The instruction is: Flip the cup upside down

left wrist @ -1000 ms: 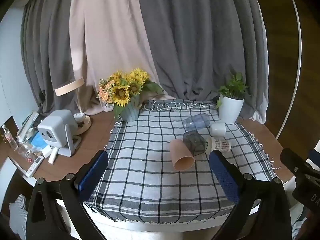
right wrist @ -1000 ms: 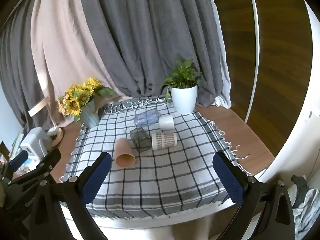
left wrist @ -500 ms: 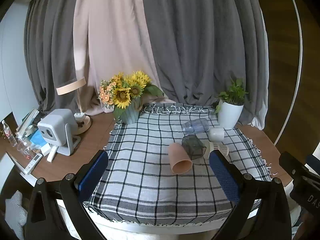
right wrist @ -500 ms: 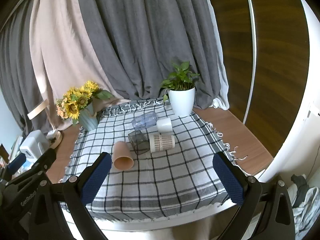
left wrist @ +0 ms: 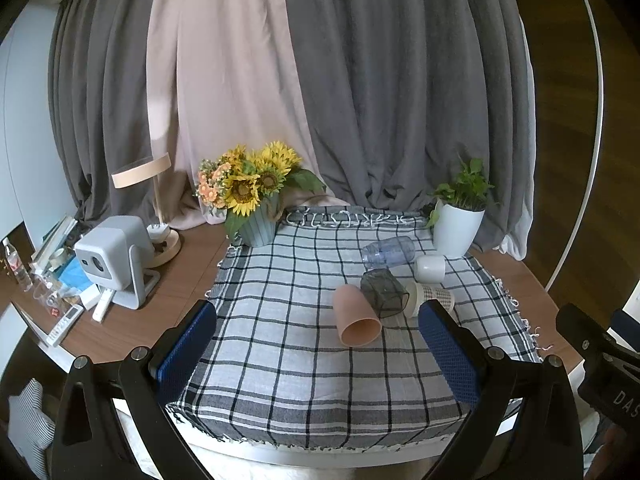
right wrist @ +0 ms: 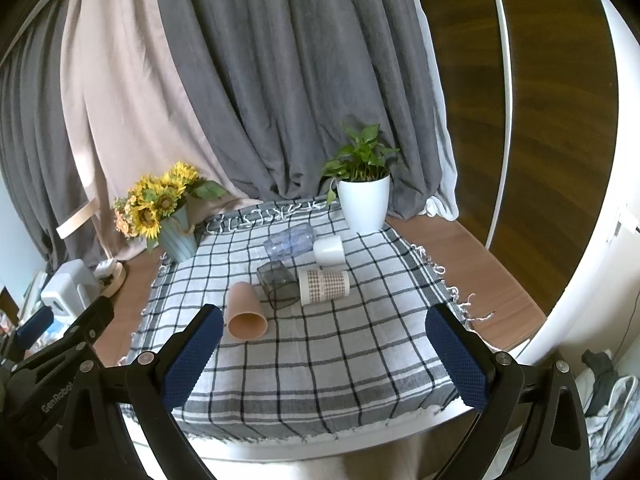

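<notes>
Both tools have drawn back a little from the tabletop [left wrist: 132, 320] since a second ago, so the cups sit slightly lower and smaller in view; nothing on the checked cloth [right wrist: 320, 344] has shifted. Left tool [left wrist: 316, 356] and right tool [right wrist: 324, 356] both hang over the near edge, each spread wide and holding nothing. On the cloth's far right stands a white plant pot [right wrist: 363, 204], on the far left a sunflower vase [left wrist: 256, 228]. Five cups lie on their sides in a cluster right of centre: a matte pink cup [left wrist: 356, 316] nearest, mouth toward the near edge; a smoky square cup [left wrist: 382, 292] just beside it; a patterned cup [right wrist: 324, 286]; a clear cup [right wrist: 290, 242]; a small white cup [right wrist: 329, 251].
</notes>
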`<state>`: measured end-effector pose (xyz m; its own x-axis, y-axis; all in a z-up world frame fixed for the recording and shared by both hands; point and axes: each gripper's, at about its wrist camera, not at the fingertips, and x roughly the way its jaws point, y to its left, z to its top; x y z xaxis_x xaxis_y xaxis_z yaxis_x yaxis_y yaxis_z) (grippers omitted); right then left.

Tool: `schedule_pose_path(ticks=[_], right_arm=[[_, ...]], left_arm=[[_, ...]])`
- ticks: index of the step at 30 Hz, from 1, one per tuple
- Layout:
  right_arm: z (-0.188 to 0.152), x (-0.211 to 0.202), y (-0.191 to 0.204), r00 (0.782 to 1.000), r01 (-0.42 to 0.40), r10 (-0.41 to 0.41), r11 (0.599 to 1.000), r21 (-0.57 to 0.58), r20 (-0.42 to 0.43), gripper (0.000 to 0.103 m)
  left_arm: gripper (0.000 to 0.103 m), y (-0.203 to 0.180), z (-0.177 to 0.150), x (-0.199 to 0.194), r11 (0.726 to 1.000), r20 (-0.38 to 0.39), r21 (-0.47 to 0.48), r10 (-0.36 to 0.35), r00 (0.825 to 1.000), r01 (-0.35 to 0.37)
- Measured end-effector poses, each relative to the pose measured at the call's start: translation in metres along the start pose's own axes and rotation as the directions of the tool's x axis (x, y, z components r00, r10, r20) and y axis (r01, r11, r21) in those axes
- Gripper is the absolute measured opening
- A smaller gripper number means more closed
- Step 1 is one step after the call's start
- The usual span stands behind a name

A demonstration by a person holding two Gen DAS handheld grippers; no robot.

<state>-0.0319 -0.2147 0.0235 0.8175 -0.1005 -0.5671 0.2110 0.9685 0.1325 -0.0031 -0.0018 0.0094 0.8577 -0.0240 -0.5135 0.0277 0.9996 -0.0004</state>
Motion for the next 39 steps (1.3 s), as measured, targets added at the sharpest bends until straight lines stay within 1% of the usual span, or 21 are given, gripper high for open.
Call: schedule_pose_path(ticks=[16, 39], right_arm=[[-0.0029, 0.0007, 0.0007, 1.000, -0.002, 0.002, 1.000, -0.002, -0.004, 0.102], [-0.0034, 0.0033, 0.0012, 1.000, -0.002, 0.002, 1.000, -0.002, -0.004, 0.102]], left_arm=[[0.103, -0.0007, -0.0051, -0.0014, 1.000, 0.000, 0.000, -0.002, 1.000, 0.002], [0.103, -0.0014, -0.0034, -0.0004, 1.000, -0.001, -0.002, 0.001, 1.000, -0.001]])
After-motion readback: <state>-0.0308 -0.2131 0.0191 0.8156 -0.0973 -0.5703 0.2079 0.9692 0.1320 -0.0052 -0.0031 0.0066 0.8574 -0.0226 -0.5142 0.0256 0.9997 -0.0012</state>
